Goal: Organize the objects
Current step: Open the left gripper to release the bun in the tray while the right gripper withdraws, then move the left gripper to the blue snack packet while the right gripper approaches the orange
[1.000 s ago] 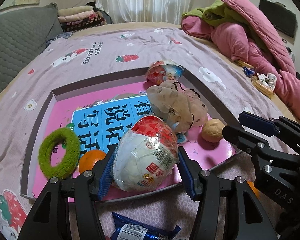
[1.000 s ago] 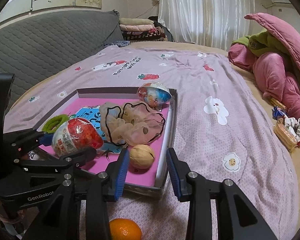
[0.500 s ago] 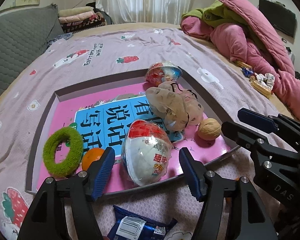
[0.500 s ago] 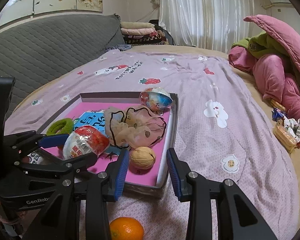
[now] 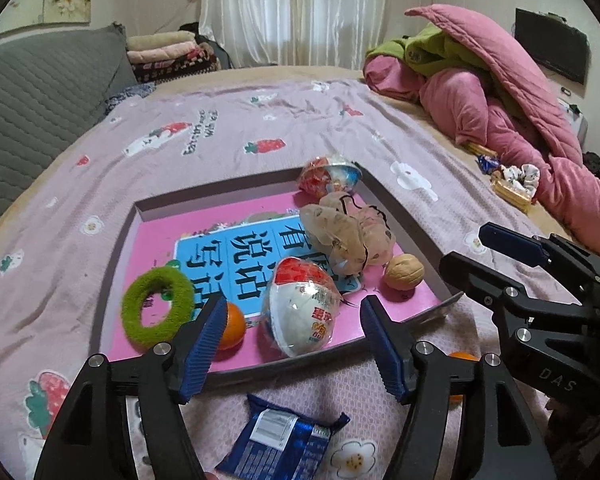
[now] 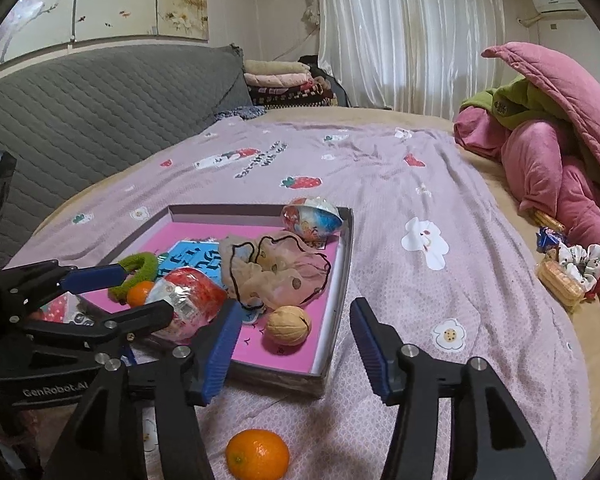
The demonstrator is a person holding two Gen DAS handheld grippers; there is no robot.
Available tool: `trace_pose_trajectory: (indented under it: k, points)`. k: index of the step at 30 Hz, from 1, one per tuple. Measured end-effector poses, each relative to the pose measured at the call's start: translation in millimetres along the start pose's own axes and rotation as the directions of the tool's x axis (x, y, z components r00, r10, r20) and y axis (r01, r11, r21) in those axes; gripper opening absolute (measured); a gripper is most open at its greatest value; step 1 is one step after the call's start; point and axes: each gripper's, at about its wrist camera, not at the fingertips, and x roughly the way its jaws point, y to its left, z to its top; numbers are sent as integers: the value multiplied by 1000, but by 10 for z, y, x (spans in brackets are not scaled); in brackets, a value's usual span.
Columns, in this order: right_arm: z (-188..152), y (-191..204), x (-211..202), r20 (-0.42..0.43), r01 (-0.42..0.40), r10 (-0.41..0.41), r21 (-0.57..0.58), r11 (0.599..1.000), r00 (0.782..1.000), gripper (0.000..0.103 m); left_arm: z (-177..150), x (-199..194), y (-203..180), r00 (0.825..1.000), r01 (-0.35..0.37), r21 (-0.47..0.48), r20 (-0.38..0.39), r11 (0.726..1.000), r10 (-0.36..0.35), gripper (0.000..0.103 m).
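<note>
Left gripper (image 5: 292, 334) jaws just opened, empty; foil-wrapped red-white egg (image 5: 302, 306) released in shallow pink-lined tray (image 5: 236, 370). Right gripper (image 6: 292, 340) jaws just opened, empty, above loose orange mandarin (image 6: 257, 455); risk judged: round mandarin rolled away on soft bedsheet if nudged.

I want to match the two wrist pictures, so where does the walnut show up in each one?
Left wrist view: walnut right of centre, in the tray's near right corner.
Right wrist view: walnut just left of centre, between the right tongs' tips.
Shared landmark: the sheer scrunchie just behind it.

Two foil eggs (image 5: 300, 312); two oranges (image 6: 257, 454); one walnut (image 5: 403, 271); one green ring (image 5: 157, 306); one blue packet (image 5: 278, 440); one tray (image 5: 112, 280)
</note>
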Motion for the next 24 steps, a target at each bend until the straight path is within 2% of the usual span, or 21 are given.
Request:
trace_pose_trajectory:
  k: [10,24]
  points:
    - [-108,62,-295,62,-39,39,2,999,997,72,-75,-367,53,999,-14,-5,35,1000,14,73]
    - [-393,288,-385,26,-2,3,-54,999,1000,73,-390,-620,159,999,-26,-8,22,1000,26,74]
